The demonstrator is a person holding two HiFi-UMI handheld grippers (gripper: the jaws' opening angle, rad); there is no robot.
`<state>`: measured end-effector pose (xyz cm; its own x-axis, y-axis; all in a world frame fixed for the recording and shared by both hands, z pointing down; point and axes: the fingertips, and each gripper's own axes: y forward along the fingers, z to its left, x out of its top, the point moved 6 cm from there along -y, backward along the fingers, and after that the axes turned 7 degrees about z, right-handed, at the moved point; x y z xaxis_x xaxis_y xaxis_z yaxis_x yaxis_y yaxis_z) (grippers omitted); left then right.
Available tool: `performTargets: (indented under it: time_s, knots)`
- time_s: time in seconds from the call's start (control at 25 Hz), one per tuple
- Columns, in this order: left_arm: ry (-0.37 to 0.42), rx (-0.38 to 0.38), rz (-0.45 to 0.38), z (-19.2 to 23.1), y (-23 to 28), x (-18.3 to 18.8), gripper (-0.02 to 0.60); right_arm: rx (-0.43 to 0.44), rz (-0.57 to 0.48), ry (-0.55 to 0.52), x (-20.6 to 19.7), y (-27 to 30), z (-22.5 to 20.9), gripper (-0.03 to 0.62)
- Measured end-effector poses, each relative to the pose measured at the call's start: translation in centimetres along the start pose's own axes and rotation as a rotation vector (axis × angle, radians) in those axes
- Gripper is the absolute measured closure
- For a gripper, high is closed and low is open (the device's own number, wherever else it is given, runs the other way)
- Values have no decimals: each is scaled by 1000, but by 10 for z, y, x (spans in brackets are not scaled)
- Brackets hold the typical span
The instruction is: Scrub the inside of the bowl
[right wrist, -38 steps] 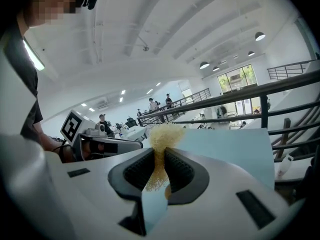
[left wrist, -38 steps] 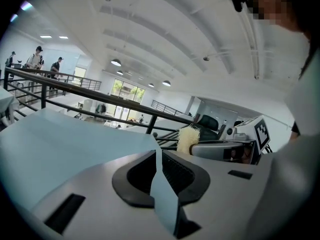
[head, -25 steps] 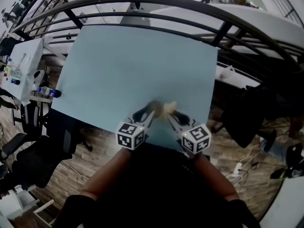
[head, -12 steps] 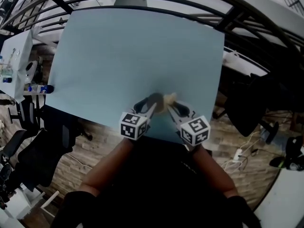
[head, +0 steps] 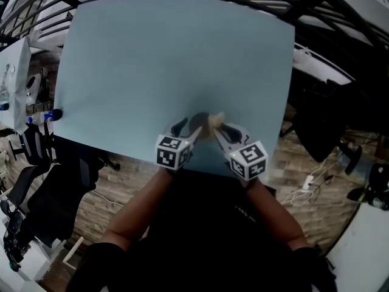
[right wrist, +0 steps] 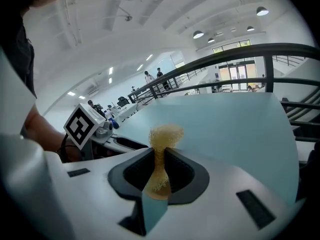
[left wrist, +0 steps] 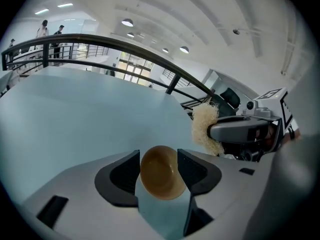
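Presently, both grippers were found low over the near edge of the pale blue table, side by side and angled downward. The left gripper carried the brown bowl between its jaws. These had just been opening and stood wide, with a pad against each side of the bowl. The bowl was tipped, its hollow facing back toward that gripper's camera. Whether its base touched the table could not be determined. The right gripper was clamped narrow on a pale, fibrous scrubber. The scrubber was pinched at its waist, and its frayed head flared beyond the fingertips. In the head view the scrubber's head lay just beside the bowl, to its right; contact between them could not be confirmed. The marker cubes sat at the rear of the grippers, with the person's bare forearms behind them. A dark railing ran beyond the table's far edge.
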<state>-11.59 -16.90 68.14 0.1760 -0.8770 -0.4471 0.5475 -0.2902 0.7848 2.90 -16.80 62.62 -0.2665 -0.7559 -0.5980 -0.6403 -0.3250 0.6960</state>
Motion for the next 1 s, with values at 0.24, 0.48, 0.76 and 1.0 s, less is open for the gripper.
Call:
performTargets:
  time_s: [0.24,0.48,0.76,1.0]
  knots:
    - [-23,-19,64,13,22,-11,360,-8,37,16,-10,20,-5,528]
    - [-54,-13,97,28,36,-20,360,-15,63,28,-17,31,-5,528]
    - [-64,-24,130,34,50,-30,426,-22,87,39,-26,39,-7,526]
    - [-60,-18,151,36,54,-34,507,-21,103,39,-29,45,-6,528]
